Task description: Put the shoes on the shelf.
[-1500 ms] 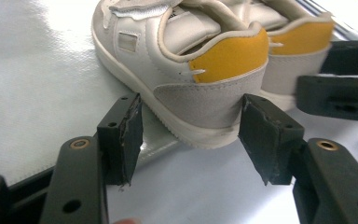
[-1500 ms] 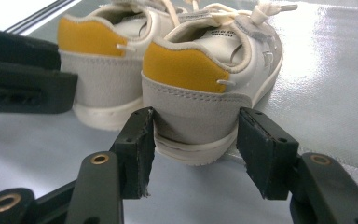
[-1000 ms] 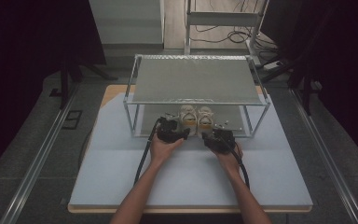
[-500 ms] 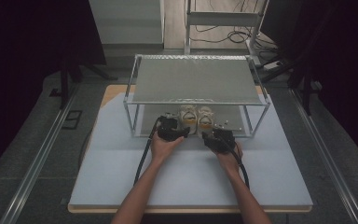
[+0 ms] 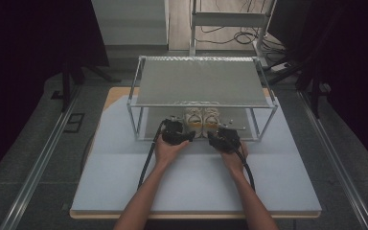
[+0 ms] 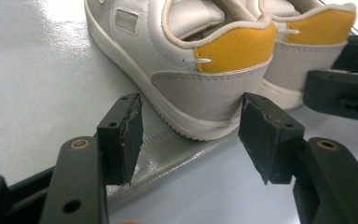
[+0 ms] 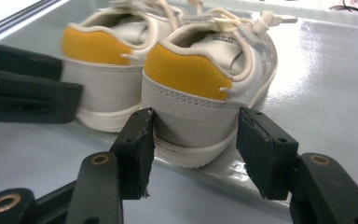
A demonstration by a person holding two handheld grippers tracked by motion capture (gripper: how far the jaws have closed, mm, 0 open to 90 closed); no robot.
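Note:
Two small white shoes with yellow heel tabs stand side by side on the silver lower shelf of a metal rack, heels toward me. My left gripper [image 5: 189,131] [image 6: 191,126] has its pad tips against both sides of the left shoe's [image 5: 193,120] [image 6: 205,88] grey heel. My right gripper [image 5: 213,133] [image 7: 193,135] holds the right shoe [image 5: 212,120] [image 7: 200,88] the same way, its pads pressed on the heel's sides. Both shoes rest flat on the shelf. Each gripper view also shows the other gripper's black jaws beside the neighbouring shoe.
The rack's top shelf [image 5: 199,81] overhangs the shoes, with thin metal posts [image 5: 135,122] at the corners. The rack stands on a pale board [image 5: 278,182] on the table. Cables trail back from both grippers along the forearms.

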